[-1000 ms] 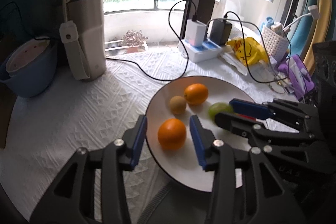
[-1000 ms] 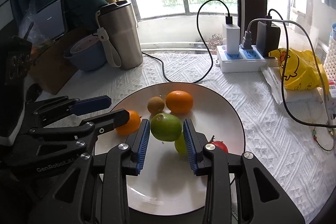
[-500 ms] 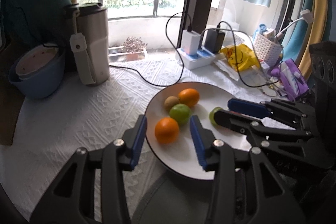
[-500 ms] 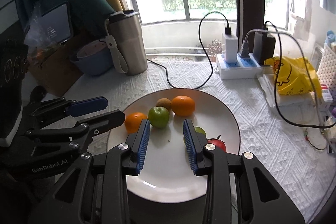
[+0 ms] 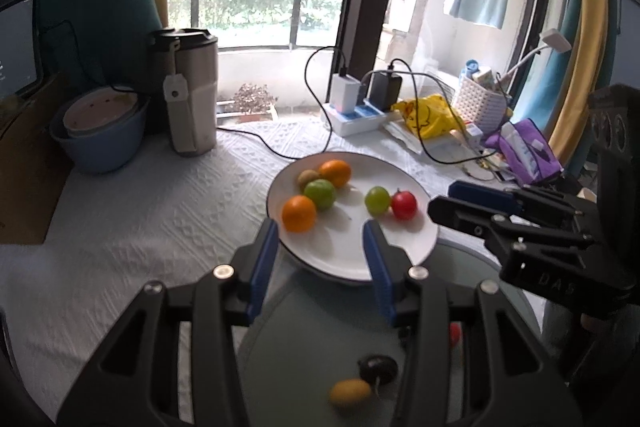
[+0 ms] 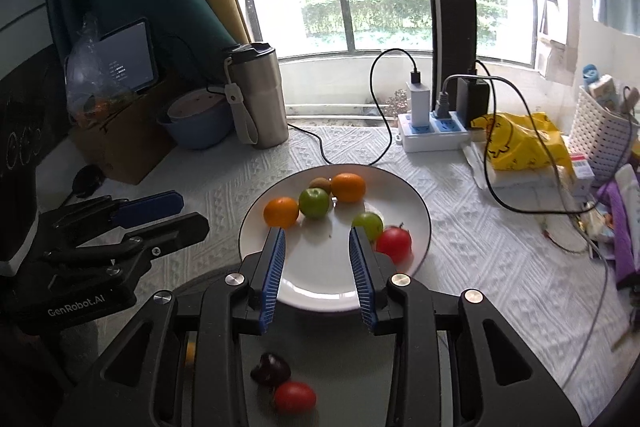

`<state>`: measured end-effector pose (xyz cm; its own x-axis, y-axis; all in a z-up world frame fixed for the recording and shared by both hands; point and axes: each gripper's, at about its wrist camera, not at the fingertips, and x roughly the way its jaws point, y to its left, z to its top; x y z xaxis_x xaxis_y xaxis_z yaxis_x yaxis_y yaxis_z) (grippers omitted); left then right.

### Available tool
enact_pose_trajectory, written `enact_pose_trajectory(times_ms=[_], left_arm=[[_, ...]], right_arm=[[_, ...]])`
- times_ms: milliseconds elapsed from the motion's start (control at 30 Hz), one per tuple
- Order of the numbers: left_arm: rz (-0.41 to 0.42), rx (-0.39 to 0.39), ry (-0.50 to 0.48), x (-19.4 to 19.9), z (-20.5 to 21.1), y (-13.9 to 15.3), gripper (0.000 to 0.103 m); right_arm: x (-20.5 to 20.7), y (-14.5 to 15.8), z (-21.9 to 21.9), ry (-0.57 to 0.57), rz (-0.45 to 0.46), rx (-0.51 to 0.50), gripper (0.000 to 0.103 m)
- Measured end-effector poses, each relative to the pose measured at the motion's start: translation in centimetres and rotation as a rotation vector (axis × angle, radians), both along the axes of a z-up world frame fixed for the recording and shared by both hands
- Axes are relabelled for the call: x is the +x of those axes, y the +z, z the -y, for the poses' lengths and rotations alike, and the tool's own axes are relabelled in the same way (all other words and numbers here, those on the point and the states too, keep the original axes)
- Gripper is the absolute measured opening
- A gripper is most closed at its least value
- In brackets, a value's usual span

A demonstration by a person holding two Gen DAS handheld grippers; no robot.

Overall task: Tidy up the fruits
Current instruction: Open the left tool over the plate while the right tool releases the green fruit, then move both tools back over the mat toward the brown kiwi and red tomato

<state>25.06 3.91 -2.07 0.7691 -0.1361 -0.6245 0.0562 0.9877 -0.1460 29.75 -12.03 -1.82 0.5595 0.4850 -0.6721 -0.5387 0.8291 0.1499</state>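
Note:
A white plate (image 5: 404, 251) (image 6: 420, 203) holds two oranges (image 5: 299, 213) (image 6: 348, 187), a green apple (image 5: 320, 193) (image 6: 314, 202), a kiwi (image 5: 305, 177), a small green fruit (image 5: 377, 200) (image 6: 369, 224) and a red fruit (image 5: 404, 205) (image 6: 394, 244). My left gripper (image 5: 320, 255) is open and empty, above the plate's near edge. My right gripper (image 6: 316, 271) is open and empty, also above the near edge. On a grey-green surface (image 5: 320, 339) below lie a dark fruit (image 6: 270, 369), a red fruit (image 6: 294, 396) and a yellow fruit (image 5: 349, 391).
A steel tumbler (image 5: 188, 91) and a blue bowl (image 5: 100, 131) stand at the back left. A power strip (image 6: 434, 135) with cables, a yellow bag (image 6: 520, 143) and a white basket (image 6: 600, 135) sit at the back right.
My right gripper let go of the green apple, which now lies on the plate by the oranges. Both grippers pulled back and up from the plate.

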Motion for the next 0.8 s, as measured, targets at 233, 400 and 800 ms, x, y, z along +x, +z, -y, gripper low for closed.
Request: enact_pose_trajectory(times_ms=[233,400,800], left_arm=[[0.013,-0.013,-0.019,-2.6,0.7,0.1,0.046],[0.003,-0.008,-0.032,-4.3,1.0,-0.8,0.046],[-0.039,-0.036,-0.031,-7.4,1.2,-3.5,0.046]], right_arm=[[-2.4,0.3,1.7,-0.013,0.004,0.022,0.035],[-3.9,-0.1,2.4,-0.023,-0.001,0.016,0.035],[-6.2,-2.8,3.7,-0.037,-0.059,0.000,0.036]])
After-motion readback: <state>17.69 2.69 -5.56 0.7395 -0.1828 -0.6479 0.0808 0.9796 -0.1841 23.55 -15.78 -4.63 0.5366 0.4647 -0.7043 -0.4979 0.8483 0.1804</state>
